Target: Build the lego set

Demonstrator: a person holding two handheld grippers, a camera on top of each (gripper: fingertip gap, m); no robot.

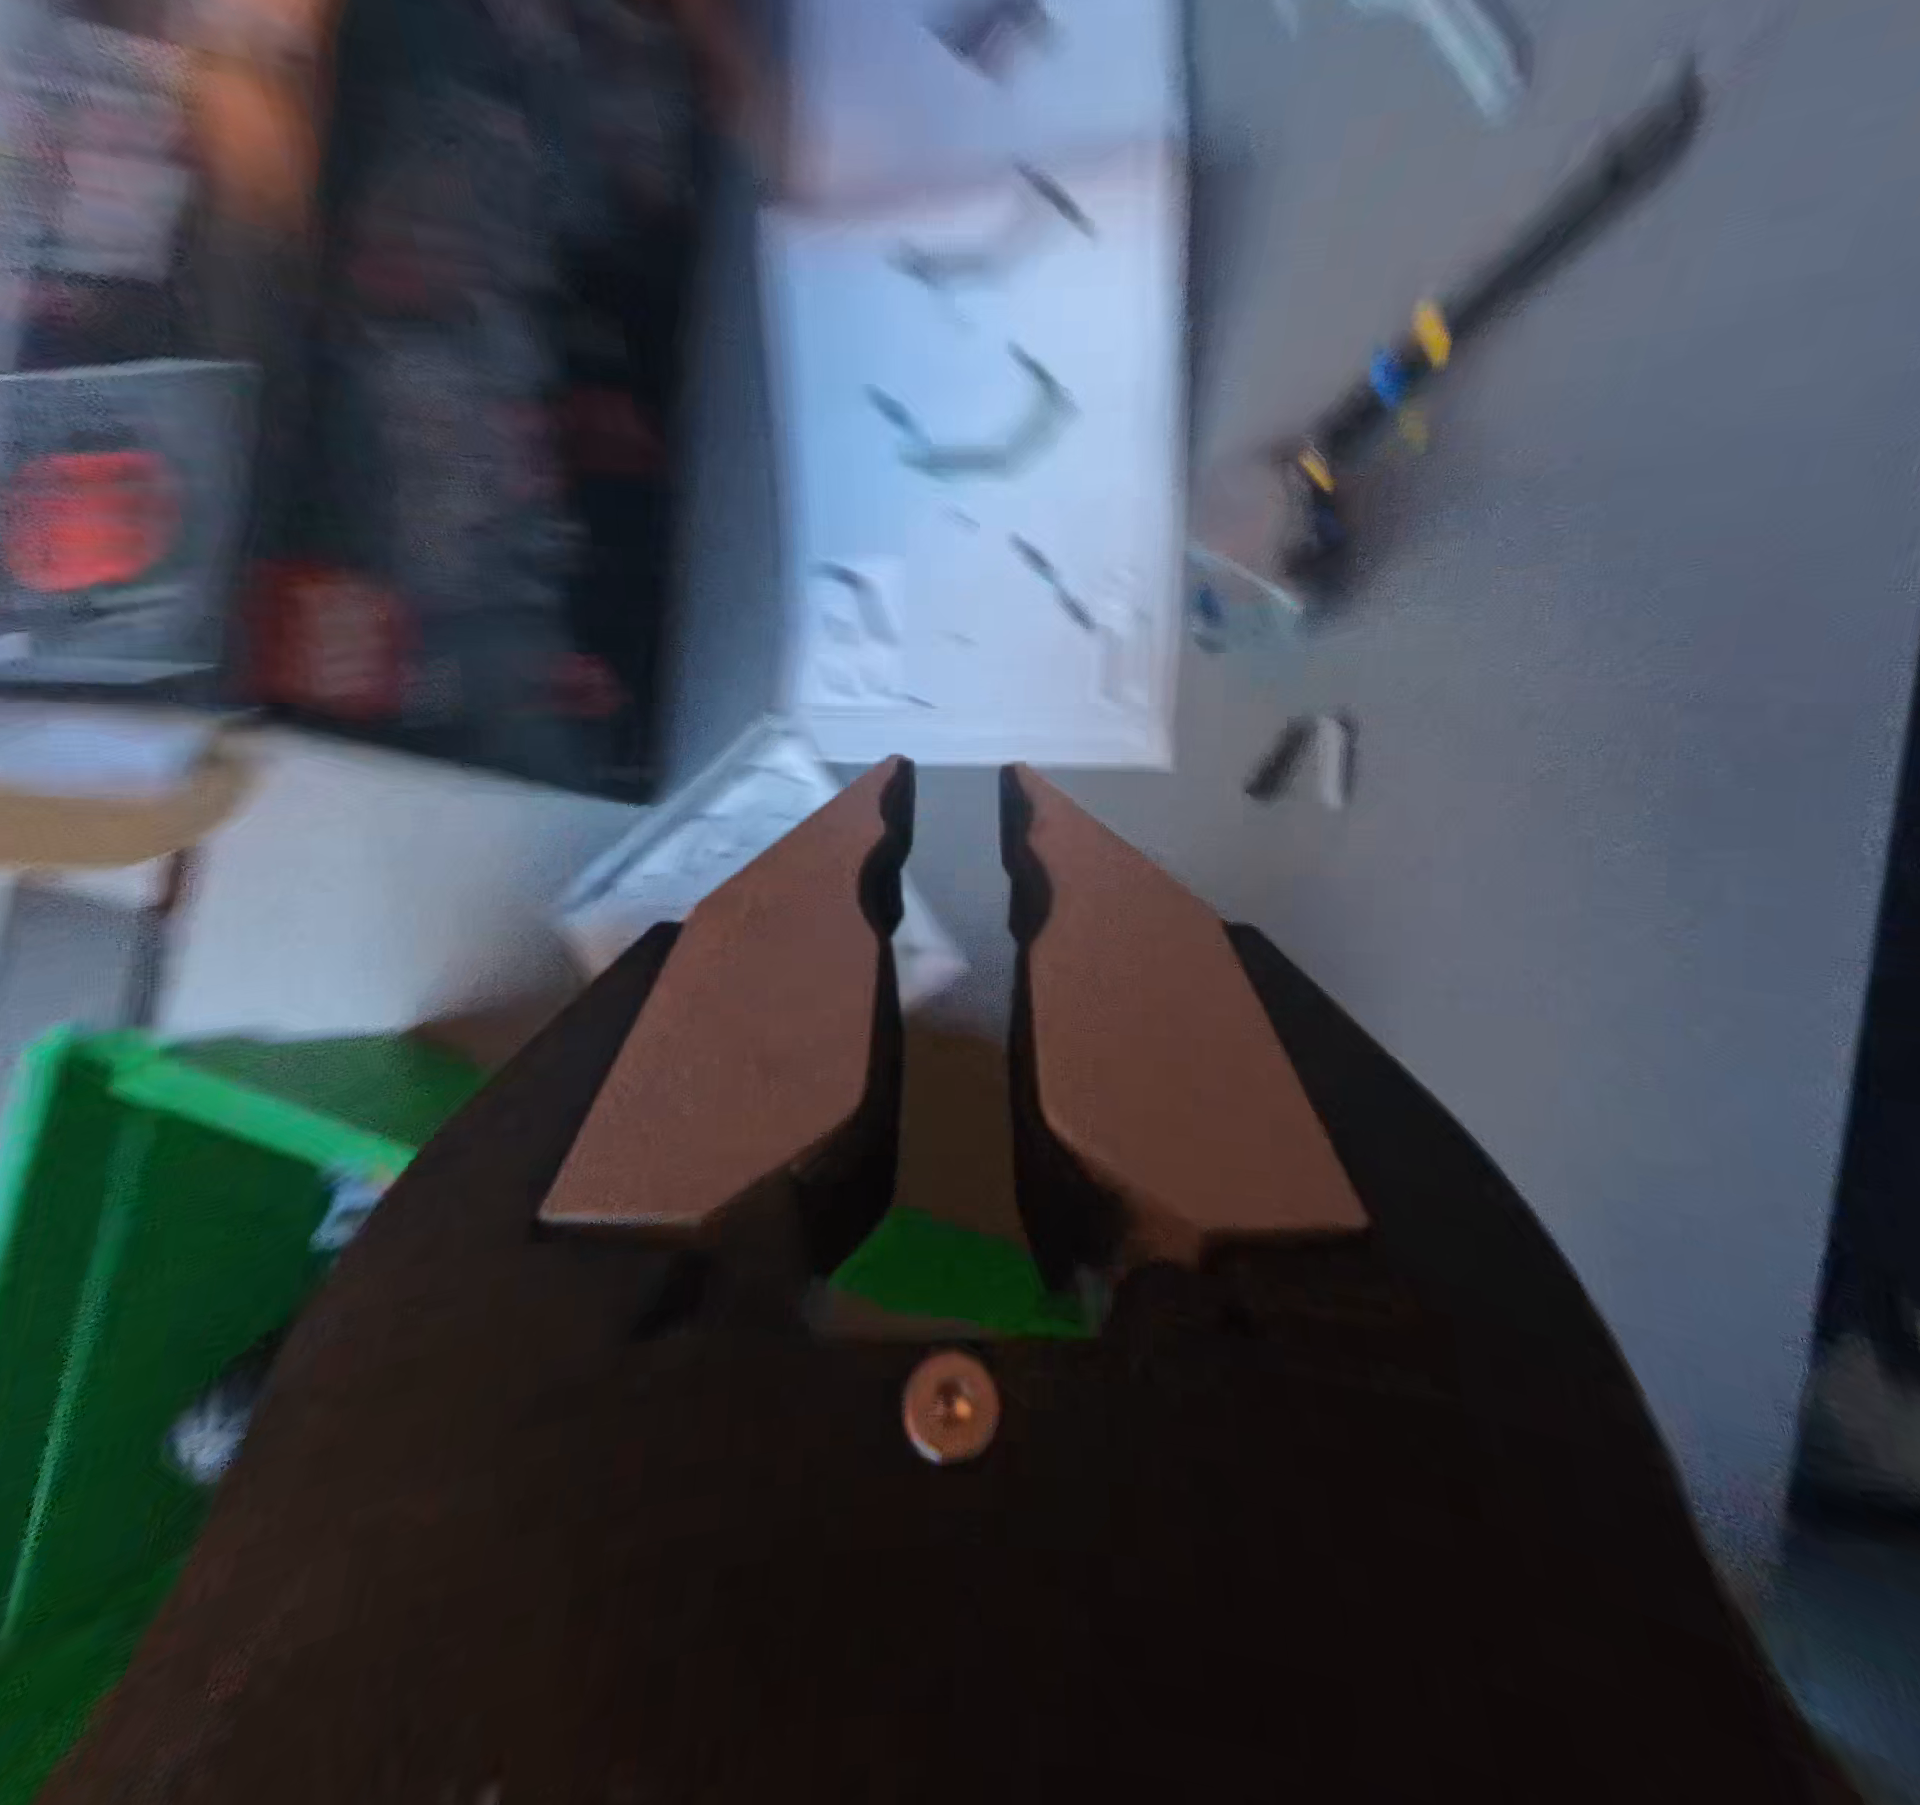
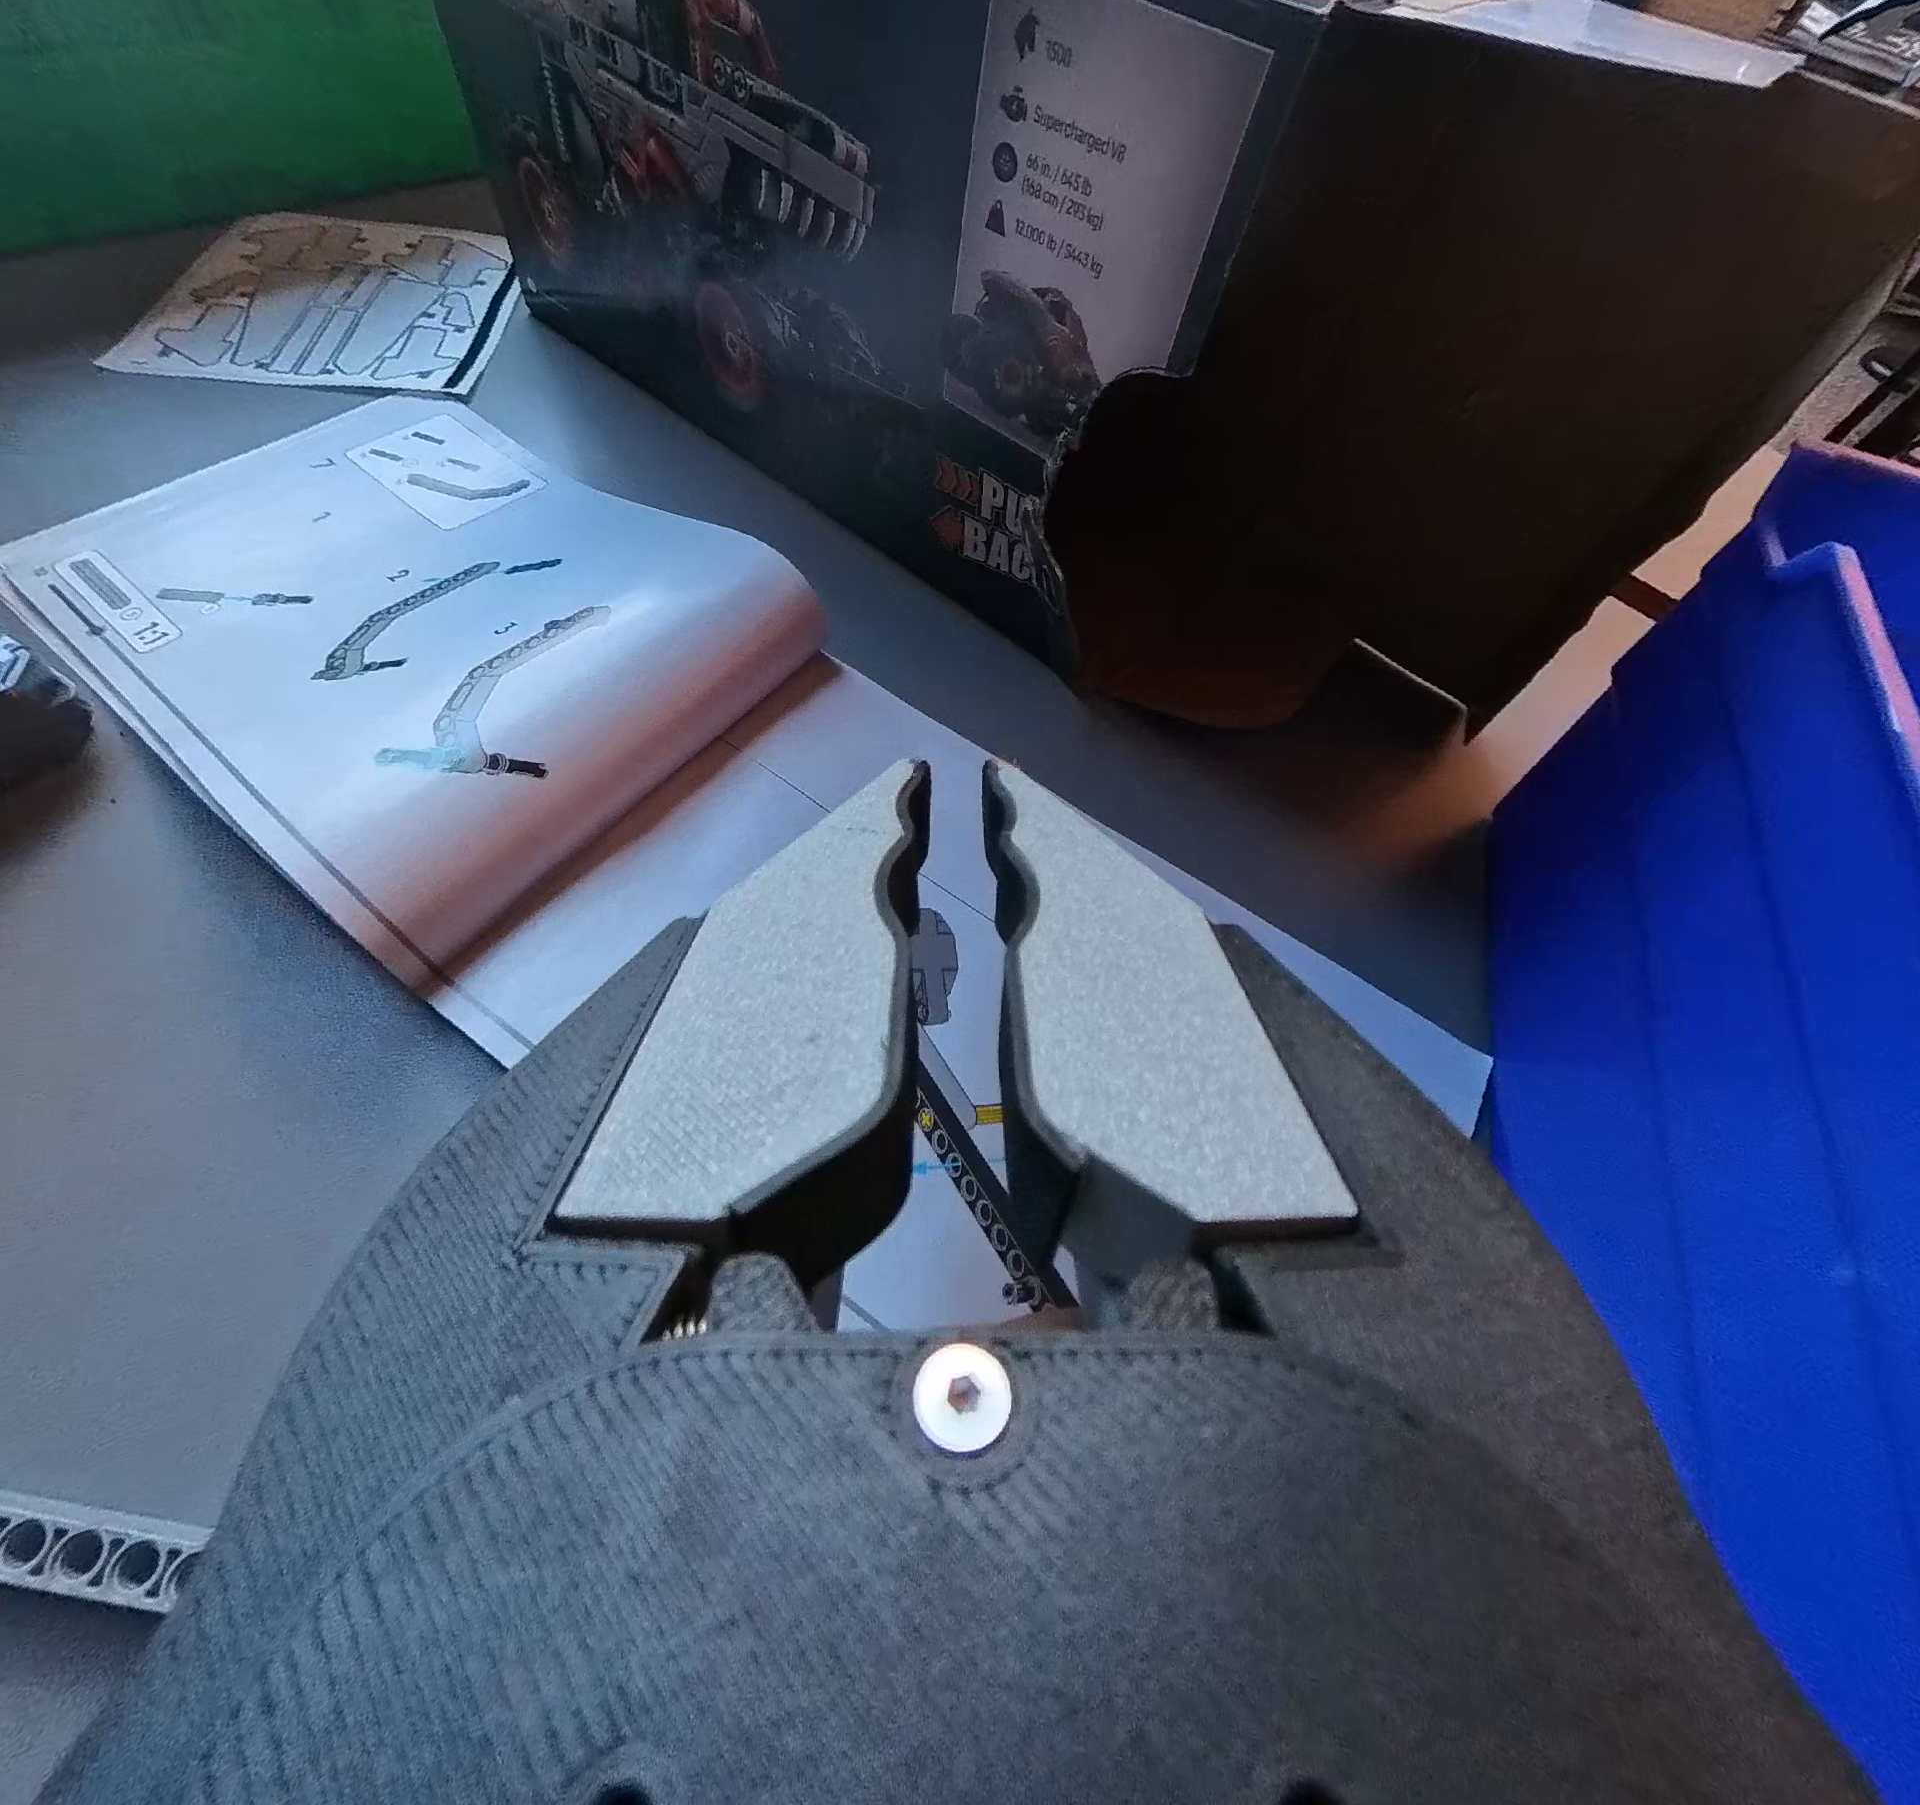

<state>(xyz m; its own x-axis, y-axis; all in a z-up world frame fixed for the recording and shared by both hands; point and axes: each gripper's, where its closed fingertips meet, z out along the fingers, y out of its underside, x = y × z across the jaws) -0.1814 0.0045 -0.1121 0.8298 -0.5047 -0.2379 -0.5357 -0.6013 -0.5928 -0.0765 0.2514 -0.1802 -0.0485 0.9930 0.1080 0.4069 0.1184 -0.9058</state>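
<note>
My left gripper [image 1: 957, 779] has brown pads, stands a narrow gap open and holds nothing. This view is motion-blurred. It points at the open instruction booklet [image 1: 977, 405] on the grey table. A long black Lego assembly [image 1: 1507, 301] with yellow and blue pins lies to the right of the booklet. Two small loose pieces [image 1: 1299, 758] lie nearer. My right gripper [image 2: 956, 779] has grey pads, is also narrowly open and empty, and hovers over the right page of the booklet [image 2: 416, 664].
The black Lego box [image 2: 883, 197] stands behind the booklet, with its end flap torn open. A blue bin [image 2: 1714, 1028] stands close on the right. A sticker sheet [image 2: 312, 311] lies at the far left. A green bin [image 1: 156, 1288] sits under the left gripper.
</note>
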